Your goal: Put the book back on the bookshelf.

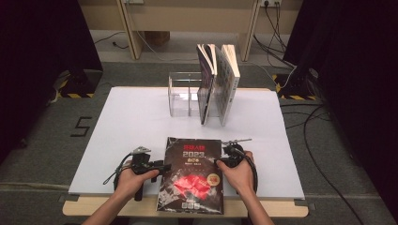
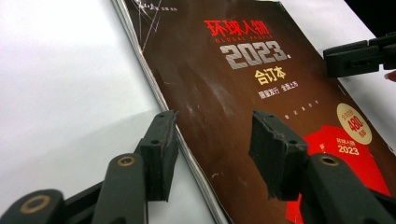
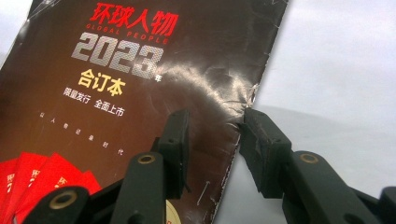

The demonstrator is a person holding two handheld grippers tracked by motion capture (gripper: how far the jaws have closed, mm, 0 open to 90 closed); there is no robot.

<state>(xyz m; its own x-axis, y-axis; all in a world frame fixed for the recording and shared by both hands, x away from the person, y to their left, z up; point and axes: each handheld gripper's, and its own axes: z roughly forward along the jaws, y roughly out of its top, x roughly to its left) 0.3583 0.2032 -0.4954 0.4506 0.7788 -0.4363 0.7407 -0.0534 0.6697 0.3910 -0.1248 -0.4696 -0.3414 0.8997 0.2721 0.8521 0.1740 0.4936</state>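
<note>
Grippers flank magazine [image 1: 191,176] for lifting.
Left gripper [image 2: 212,154] and right gripper [image 3: 212,140] straddle opposite edges, jaws wide; next, close together.

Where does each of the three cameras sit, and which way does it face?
High view: above the person's side, facing forward and down on the table; forearms and hands show.
Left gripper view: on the left gripper, astride the magazine edge.
Right gripper view: on the right gripper, at its opposite edge.
All share the magazine.
</note>
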